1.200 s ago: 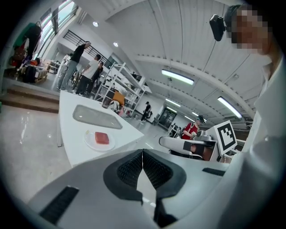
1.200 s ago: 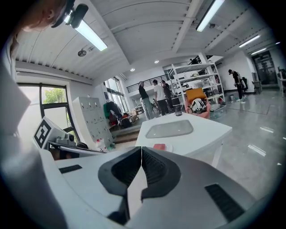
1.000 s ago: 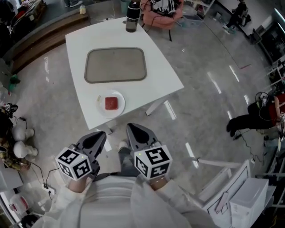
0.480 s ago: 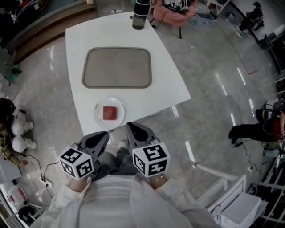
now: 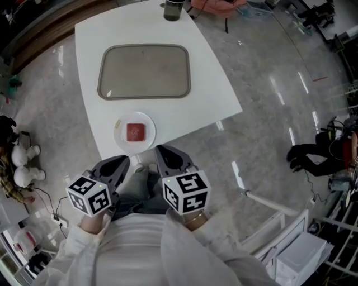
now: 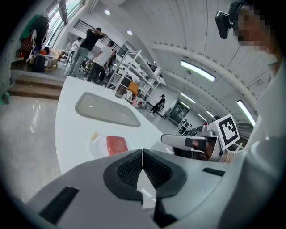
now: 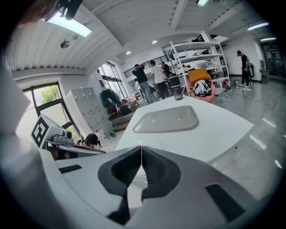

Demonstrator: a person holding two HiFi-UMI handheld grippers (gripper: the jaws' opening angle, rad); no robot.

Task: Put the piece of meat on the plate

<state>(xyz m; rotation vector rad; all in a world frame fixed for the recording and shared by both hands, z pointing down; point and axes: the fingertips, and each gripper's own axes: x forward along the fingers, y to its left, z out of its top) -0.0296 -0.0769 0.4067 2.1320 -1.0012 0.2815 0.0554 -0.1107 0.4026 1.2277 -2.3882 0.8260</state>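
A square red piece of meat (image 5: 135, 132) lies on a small white plate (image 5: 121, 136) near the front edge of the white table (image 5: 212, 84). The left gripper view shows the same meat (image 6: 117, 144) on the plate (image 6: 96, 145). My left gripper (image 5: 119, 162) is held close to my body, just short of the table edge, its jaws shut with nothing between them. My right gripper (image 5: 162, 152) hangs beside it, also shut and empty, below and right of the plate.
A large grey tray (image 5: 145, 71) lies in the middle of the table, and a dark bottle (image 5: 173, 9) stands at the far edge. Glossy floor surrounds the table. Clutter lies at the left, white frames and boxes (image 5: 296, 251) at the lower right. People stand in the background.
The table, plate and tray have shifted up and slightly left in the head view as the head camera moved. Both grippers stay shut near my body, the left one a little lower.
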